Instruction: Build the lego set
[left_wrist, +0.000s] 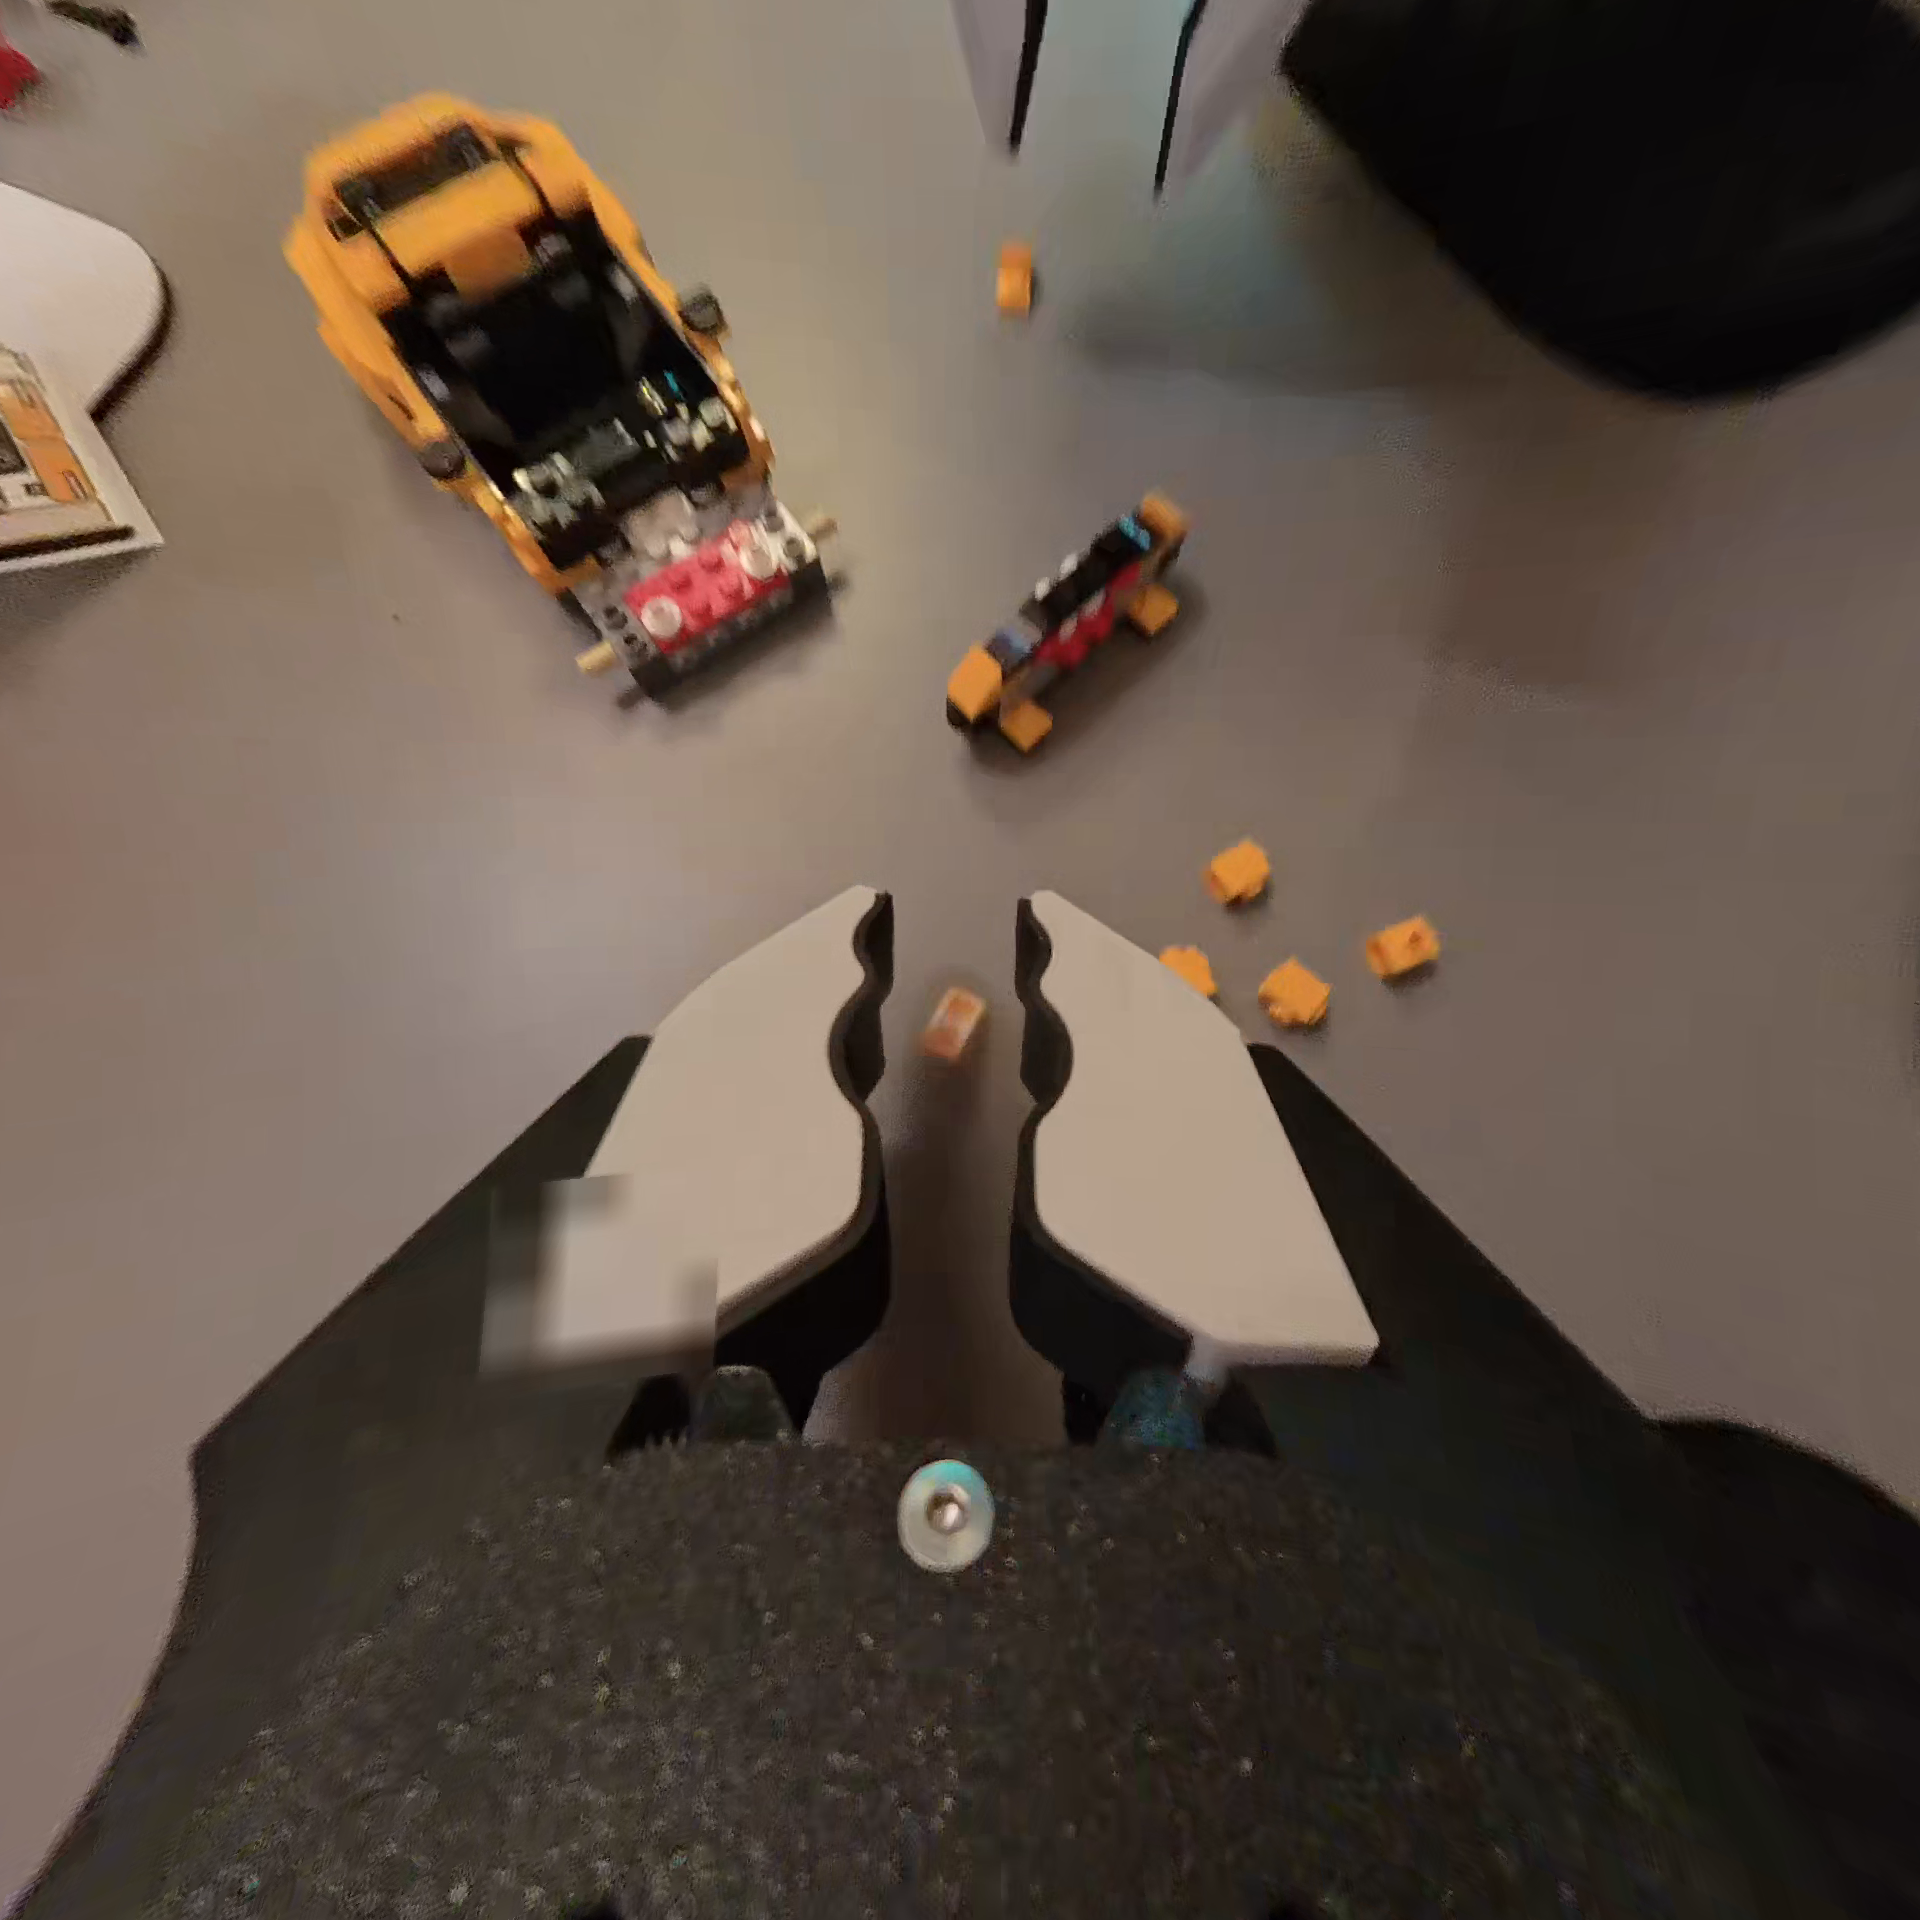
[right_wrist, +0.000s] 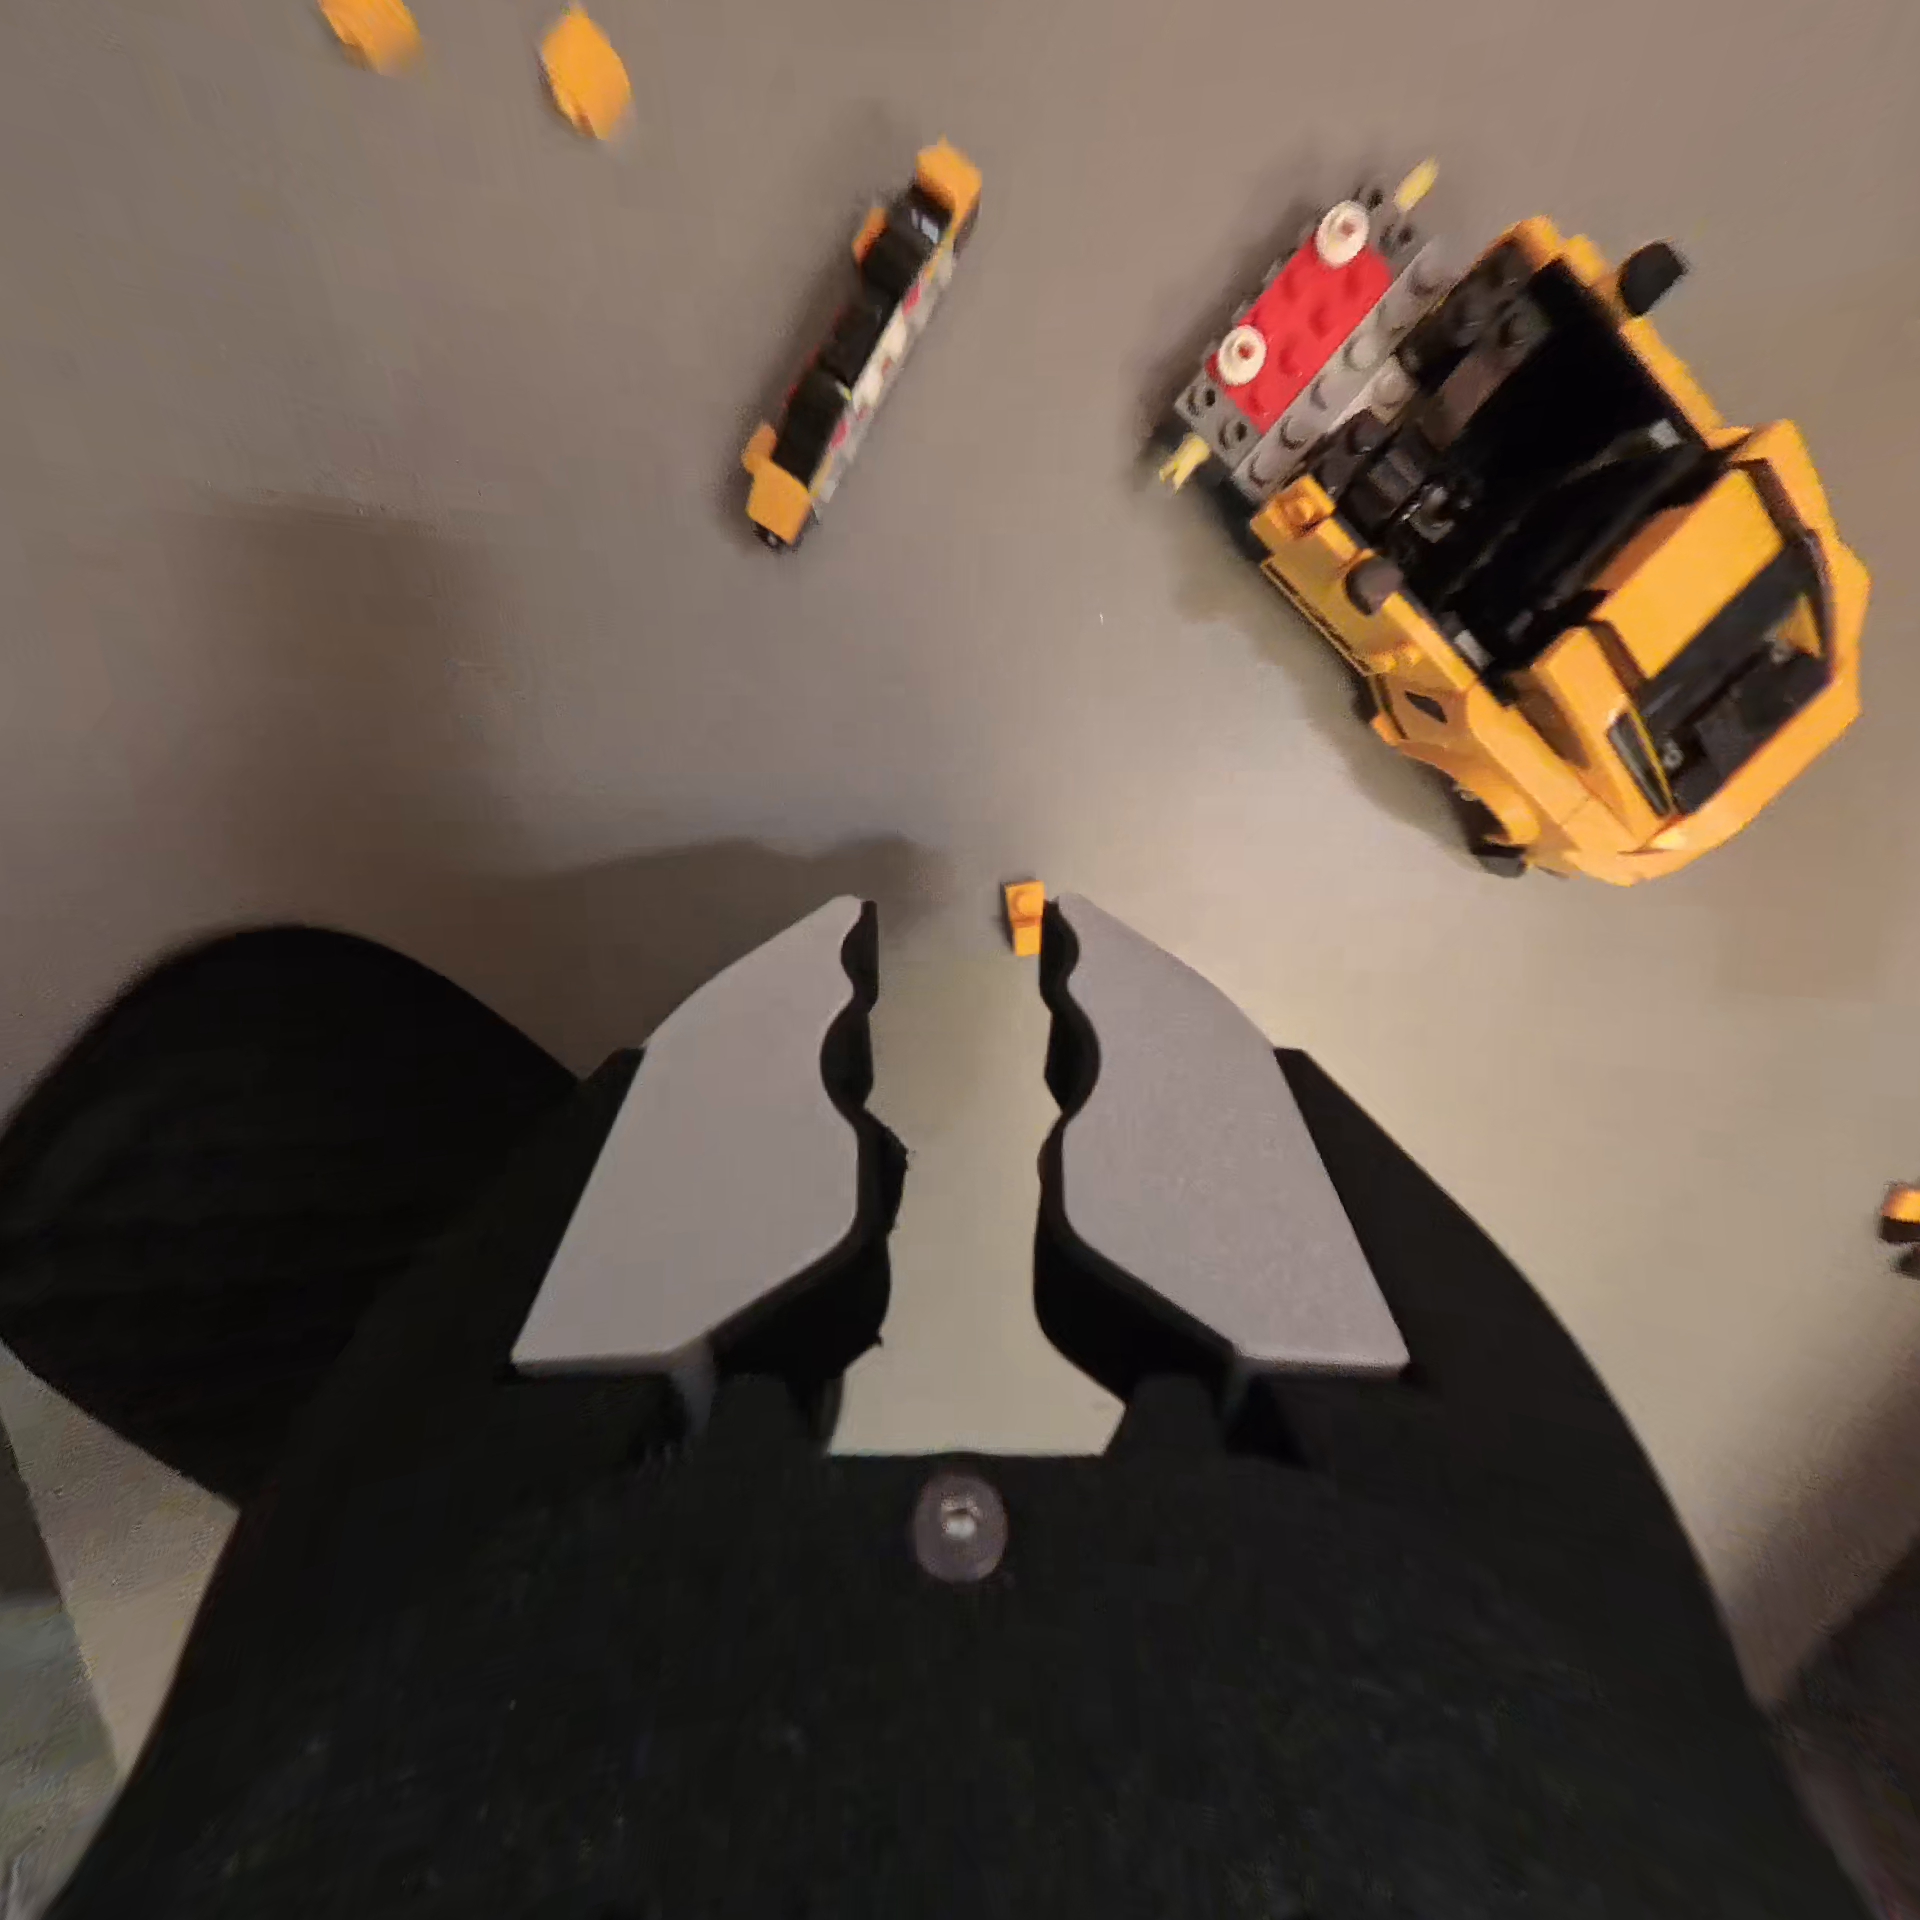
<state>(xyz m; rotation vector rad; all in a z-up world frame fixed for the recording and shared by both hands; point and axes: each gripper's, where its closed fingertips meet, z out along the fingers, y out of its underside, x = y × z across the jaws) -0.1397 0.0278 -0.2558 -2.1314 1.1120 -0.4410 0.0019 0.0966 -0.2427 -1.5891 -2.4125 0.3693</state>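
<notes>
Item: small orange brick (left_wrist: 953, 1023) on the desk (left_wrist: 312, 883), between the parted fingers of the left gripper (left_wrist: 954, 914), short of the tips; right gripper (right_wrist: 958, 920) likewise parted, empty; orange car (left_wrist: 520, 364) well beyond

A dark bulky object (left_wrist: 1621, 177) rests on the grey table (left_wrist: 312, 883).

My left camera looked steeply down along its fingers at the table (left_wrist: 312, 883), fairly near, the car (left_wrist: 540, 384) at 11 o'clock. My right camera looked down likewise, the car (right_wrist: 1538, 561) at 1 o'clock. Both views shared the car and the strip (left_wrist: 1070, 623) (right_wrist: 862, 343).
</notes>
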